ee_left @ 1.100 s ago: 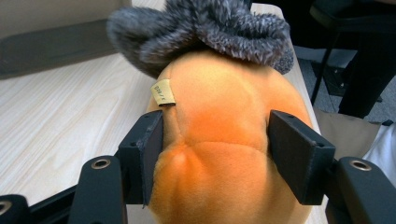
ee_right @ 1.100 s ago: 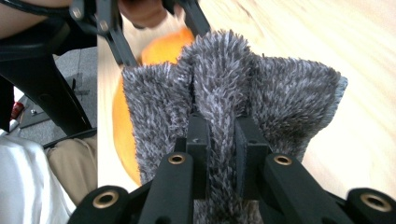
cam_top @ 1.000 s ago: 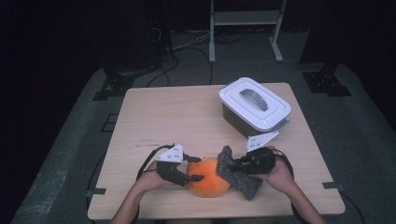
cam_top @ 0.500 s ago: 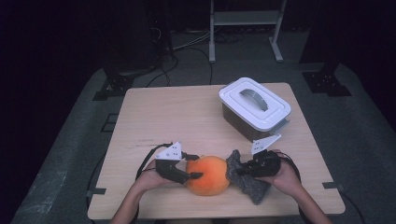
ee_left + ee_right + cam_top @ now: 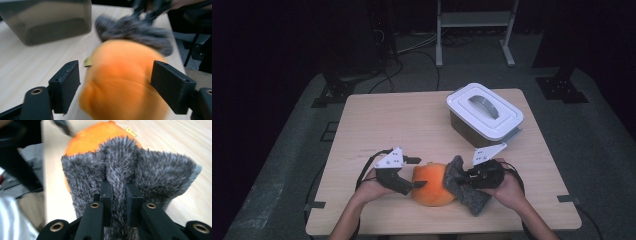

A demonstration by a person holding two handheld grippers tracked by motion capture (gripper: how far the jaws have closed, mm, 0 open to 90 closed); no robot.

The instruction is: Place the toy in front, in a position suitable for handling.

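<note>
Orange ball (image 5: pixel 125 82) sits freed as left claw (image 5: pixel 414 172) just opened; right claw (image 5: pixel 117 195) pinches grey cloth (image 5: pixel 150 172).

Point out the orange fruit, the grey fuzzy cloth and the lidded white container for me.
orange fruit (image 5: pixel 431 183): high view, on its top, between the two grippers.
grey fuzzy cloth (image 5: pixel 160 173): right gripper view, on the spread pile right of the pinched fold.
lidded white container (image 5: pixel 484 106): high view, on the lid's grey handle.

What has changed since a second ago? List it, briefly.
The left tongs have just been opening around the orange plush, which sits between the jaws with a gap showing on each side. The right tongs stay clamped on the grey furry cloth against the plush. The lidded box has not moved.
</note>
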